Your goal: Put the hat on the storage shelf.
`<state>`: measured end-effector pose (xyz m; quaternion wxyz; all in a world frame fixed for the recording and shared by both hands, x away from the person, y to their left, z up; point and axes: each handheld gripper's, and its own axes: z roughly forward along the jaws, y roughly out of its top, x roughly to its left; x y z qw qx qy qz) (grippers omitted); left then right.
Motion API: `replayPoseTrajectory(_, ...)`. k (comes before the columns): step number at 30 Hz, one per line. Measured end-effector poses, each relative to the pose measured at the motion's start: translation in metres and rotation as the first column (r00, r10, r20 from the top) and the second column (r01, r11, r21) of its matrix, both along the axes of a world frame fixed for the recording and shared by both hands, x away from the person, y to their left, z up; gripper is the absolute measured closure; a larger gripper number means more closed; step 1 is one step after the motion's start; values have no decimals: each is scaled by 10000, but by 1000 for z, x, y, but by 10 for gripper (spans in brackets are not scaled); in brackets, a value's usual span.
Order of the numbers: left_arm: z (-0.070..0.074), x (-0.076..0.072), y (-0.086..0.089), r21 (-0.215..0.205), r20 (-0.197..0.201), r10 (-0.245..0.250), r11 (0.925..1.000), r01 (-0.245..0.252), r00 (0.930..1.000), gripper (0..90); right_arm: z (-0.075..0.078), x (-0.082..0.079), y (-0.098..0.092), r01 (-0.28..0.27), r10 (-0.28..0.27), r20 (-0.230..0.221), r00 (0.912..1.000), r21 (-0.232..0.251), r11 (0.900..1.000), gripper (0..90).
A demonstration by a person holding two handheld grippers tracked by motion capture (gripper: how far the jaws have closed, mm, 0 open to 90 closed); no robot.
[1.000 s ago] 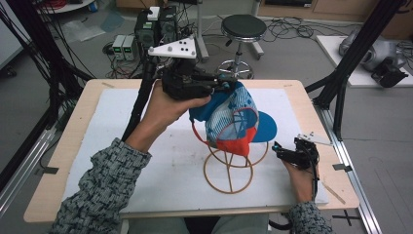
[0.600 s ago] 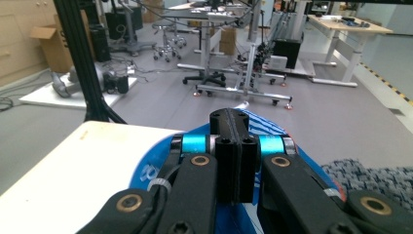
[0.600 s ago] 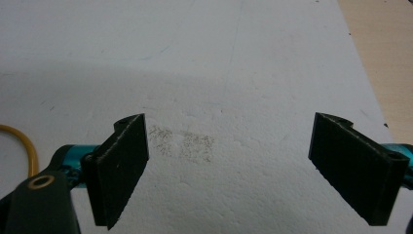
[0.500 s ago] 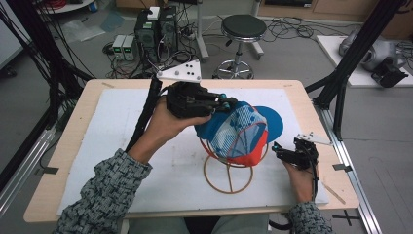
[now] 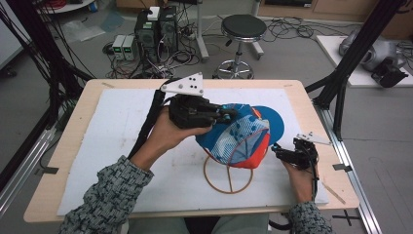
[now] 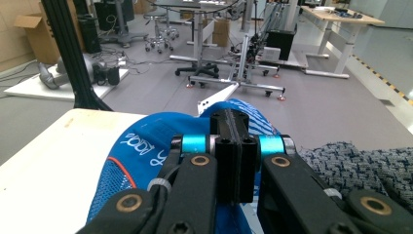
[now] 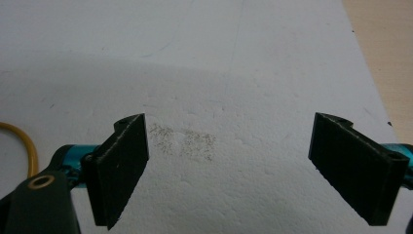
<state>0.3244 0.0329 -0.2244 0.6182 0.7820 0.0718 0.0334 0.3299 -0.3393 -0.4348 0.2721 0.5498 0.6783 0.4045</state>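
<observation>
A blue, orange and white mesh cap (image 5: 238,139) sits atop a gold wire stand (image 5: 228,178) at the middle of the white mat, its blue brim pointing to the far right. My left gripper (image 5: 228,115) is shut on the cap's near-left edge; in the left gripper view its jaws (image 6: 233,139) press together on the blue fabric (image 6: 146,146). My right gripper (image 5: 277,151) rests low on the mat just right of the stand, apart from the cap. In the right gripper view it (image 7: 229,165) stands open over bare mat, with the stand's ring (image 7: 27,144) at the left edge.
The white foam mat (image 5: 122,141) covers most of the wooden table (image 5: 63,146). Black frame posts (image 5: 341,83) rise at the table's right and left. A stool (image 5: 242,29) and electronics boxes stand on the floor beyond the far edge.
My left gripper has carried the cap down and slightly right, settling it lower over the wire stand, with the brim swinging toward the back. The right gripper has stayed put.
</observation>
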Motion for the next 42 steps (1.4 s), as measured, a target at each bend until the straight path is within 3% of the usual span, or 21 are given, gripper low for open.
replayPoseTrajectory(18,-9,-11,-4,-126,-99,-271,9996,270,9996,896,-1,1,0,-51,51,-101,9999,-5,10000,137)
replayPoseTrajectory(31,-4,-24,-7,-384,-93,-601,9975,597,9981,896,-1,1,0,-104,103,-98,9999,-57,9999,137)
replayPoseTrajectory(35,-6,-22,-9,-440,-245,-633,9971,622,9977,896,-1,1,1,-98,98,-133,9999,-27,9999,137)
replayPoseTrajectory(39,-11,-20,-12,-101,32,-348,9993,348,9994,896,-2,1,1,-92,91,-144,9999,-32,10000,137)
replayPoseTrajectory(42,-14,-16,-13,-233,-20,-294,9993,293,9996,895,-2,2,1,-103,102,-156,9998,-41,9999,137)
